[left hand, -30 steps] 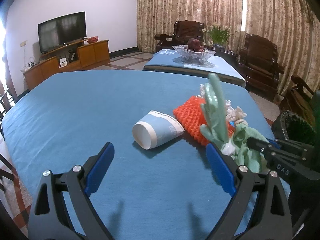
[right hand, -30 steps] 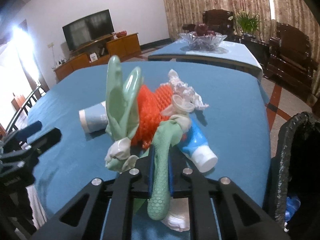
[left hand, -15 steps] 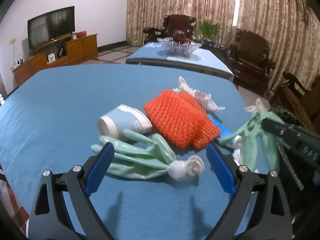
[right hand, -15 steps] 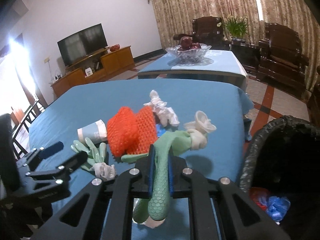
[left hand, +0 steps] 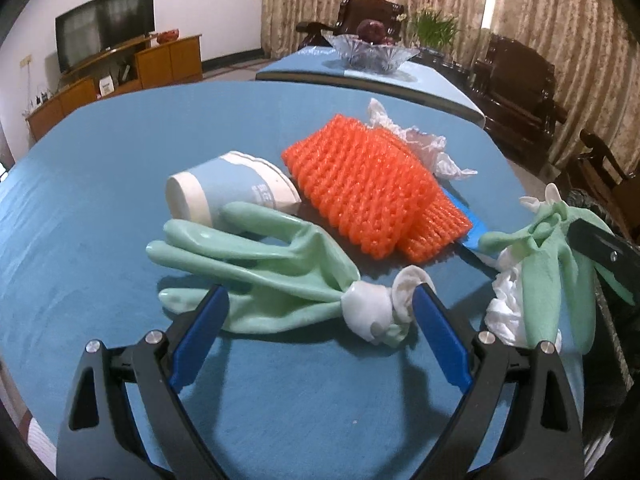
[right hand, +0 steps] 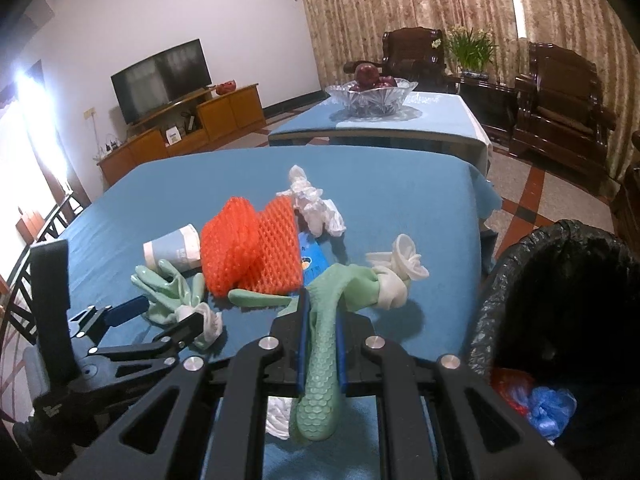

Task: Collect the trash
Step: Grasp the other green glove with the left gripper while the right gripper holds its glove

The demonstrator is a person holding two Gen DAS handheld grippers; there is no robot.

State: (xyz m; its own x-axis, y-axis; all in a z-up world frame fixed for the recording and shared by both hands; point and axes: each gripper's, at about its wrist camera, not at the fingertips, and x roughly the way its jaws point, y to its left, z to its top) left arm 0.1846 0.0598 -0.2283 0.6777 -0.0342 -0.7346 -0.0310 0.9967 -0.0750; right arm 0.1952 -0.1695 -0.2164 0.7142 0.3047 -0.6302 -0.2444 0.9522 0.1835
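My right gripper (right hand: 320, 320) is shut on a green rubber glove (right hand: 326, 344) and holds it above the blue table's right edge, beside the black-lined bin (right hand: 560, 304). This glove also hangs at the right of the left wrist view (left hand: 540, 264). A second green glove (left hand: 256, 264) lies flat on the table. My left gripper (left hand: 320, 312) is open, its fingers on either side of that glove's white cuff (left hand: 372, 312). Behind lie a tipped paper cup (left hand: 224, 192), orange foam net (left hand: 368, 188), crumpled white plastic (left hand: 420, 144) and a blue wrapper (right hand: 310, 260).
The bin stands off the table's right edge with blue and red trash (right hand: 536, 404) inside. A second table with a glass fruit bowl (right hand: 370, 96) stands behind. Dark wooden armchairs (right hand: 560, 92) and a TV cabinet (right hand: 180, 132) are farther off.
The second glove dropped from the held bundle and now lies flat on the table. My left gripper moved forward to straddle its cuff. My right gripper carried its glove right, toward the bin.
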